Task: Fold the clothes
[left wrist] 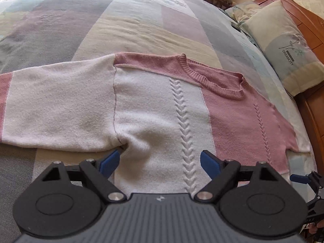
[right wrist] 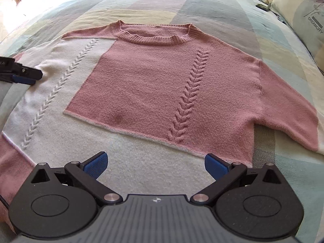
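Observation:
A pink and white knit sweater [right wrist: 162, 77] lies flat, front up, on the bed, with its ribbed collar [right wrist: 154, 38] at the far side and both sleeves spread out. In the left wrist view the sweater [left wrist: 154, 109] fills the middle, its white left sleeve [left wrist: 60, 105] reaching to the left. My left gripper [left wrist: 160, 162] is open over the white body just below the armpit, nothing between its blue pads. My right gripper [right wrist: 155, 165] is open above the white lower part of the sweater, near the hem of the pink panel. Seen from the right wrist, the left gripper [right wrist: 24, 75] is at the left edge.
The bed is covered by a pastel checked bedspread [left wrist: 121, 20]. A pillow [left wrist: 287, 46] marked DREAMCITY leans on the wooden headboard [left wrist: 309, 20] at the right. A small dark object [right wrist: 262, 6] lies by the pillow. Bare bedspread extends beyond the collar.

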### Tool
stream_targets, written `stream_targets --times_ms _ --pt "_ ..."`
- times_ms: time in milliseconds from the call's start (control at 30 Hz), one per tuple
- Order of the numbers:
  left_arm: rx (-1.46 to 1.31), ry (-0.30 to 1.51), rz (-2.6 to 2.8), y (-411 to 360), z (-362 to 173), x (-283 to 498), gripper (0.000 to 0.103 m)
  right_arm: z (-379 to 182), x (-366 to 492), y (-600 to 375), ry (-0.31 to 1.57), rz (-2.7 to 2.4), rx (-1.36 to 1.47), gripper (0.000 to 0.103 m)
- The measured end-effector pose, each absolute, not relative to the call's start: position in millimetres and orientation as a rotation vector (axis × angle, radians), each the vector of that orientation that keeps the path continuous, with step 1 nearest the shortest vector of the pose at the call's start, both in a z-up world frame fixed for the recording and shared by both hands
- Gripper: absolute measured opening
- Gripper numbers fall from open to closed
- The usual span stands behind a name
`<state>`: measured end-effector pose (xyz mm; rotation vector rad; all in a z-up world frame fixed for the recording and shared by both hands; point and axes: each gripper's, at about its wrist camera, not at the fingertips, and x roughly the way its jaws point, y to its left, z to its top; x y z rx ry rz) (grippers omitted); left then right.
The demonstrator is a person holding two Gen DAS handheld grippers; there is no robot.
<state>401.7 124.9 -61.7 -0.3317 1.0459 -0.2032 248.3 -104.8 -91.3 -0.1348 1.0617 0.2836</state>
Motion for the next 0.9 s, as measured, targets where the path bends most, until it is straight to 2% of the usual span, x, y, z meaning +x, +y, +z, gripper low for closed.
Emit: stream_targets --times_ms 100,300,400,533,733,900 --pt "-0.318 1.053 -0.223 97.9 -49.1 379.5 0.089 -86.3 234.8 -122.2 1.038 0.328 -0.148 0.103" --pt "-0.12 1.133 -0.21 41.5 -82.6 370.7 0.089 -93.5 226.6 -149.1 1.051 0.391 -0.118 0.103" --pt "0.034 1.092 -0.12 34.5 -94.2 379.4 0.089 -106.4 221.0 -164.1 1.093 0.343 -0.086 0.103" --pt "0.025 1.031 -0.199 46.0 -73.7 376.9 0.089 -122.3 212.6 -179.7 1.123 0.187 -0.013 0.103" --pt "0.127 1.031 -0.428 57.3 -64.5 319.7 0.089 -104.0 191.5 -124.1 0.989 0.316 -0.106 0.103" --pt "0.146 1.107 -0.535 75.2 -88.2 265.4 0.09 -120.1 171.7 -73.1 1.035 0.429 -0.194 0.103"
